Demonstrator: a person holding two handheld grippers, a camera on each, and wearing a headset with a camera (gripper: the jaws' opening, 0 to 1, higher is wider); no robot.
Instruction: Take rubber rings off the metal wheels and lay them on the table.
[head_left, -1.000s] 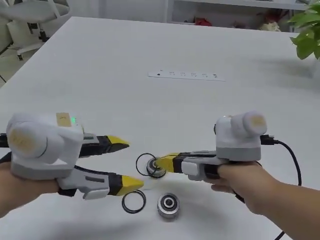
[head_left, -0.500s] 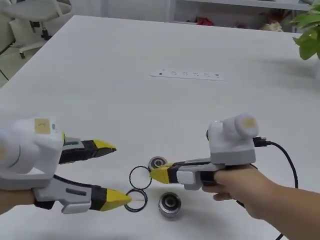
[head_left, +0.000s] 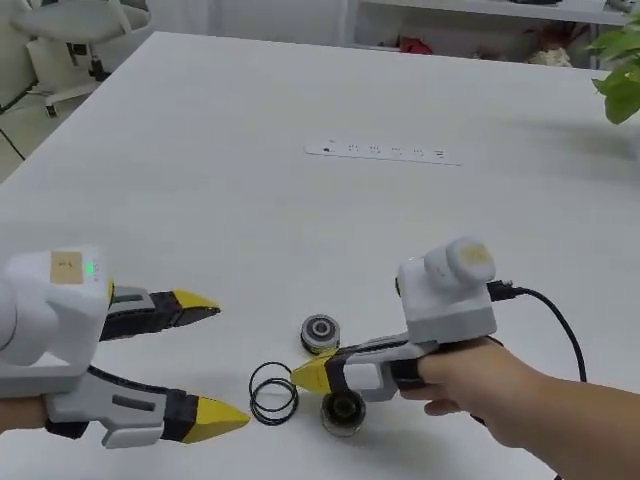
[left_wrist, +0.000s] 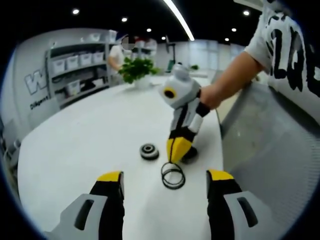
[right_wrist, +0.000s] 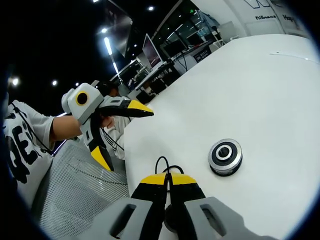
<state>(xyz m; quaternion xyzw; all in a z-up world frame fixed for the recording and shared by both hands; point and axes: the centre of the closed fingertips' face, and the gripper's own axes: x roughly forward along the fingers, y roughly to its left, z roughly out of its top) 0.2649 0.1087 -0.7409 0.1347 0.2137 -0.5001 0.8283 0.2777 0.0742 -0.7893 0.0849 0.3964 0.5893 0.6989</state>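
Head view had the right gripper (head_left: 297, 376) low over the table (head_left: 300, 220), jaws squeezed together on the edge of a rubber ring (head_left: 253, 385) that lay overlapping a second ring (head_left: 272, 420), just beside the two metal wheels (head_left: 320, 332). Left gripper (head_left: 228, 365) hung wide open near them, holding nothing

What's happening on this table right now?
A person works with a gripper in each hand. The right gripper, jaws closed, seems to pinch the edge of two rubber rings lying overlapped on the table. The left gripper hovers open beside them. Two metal wheels sit close by.
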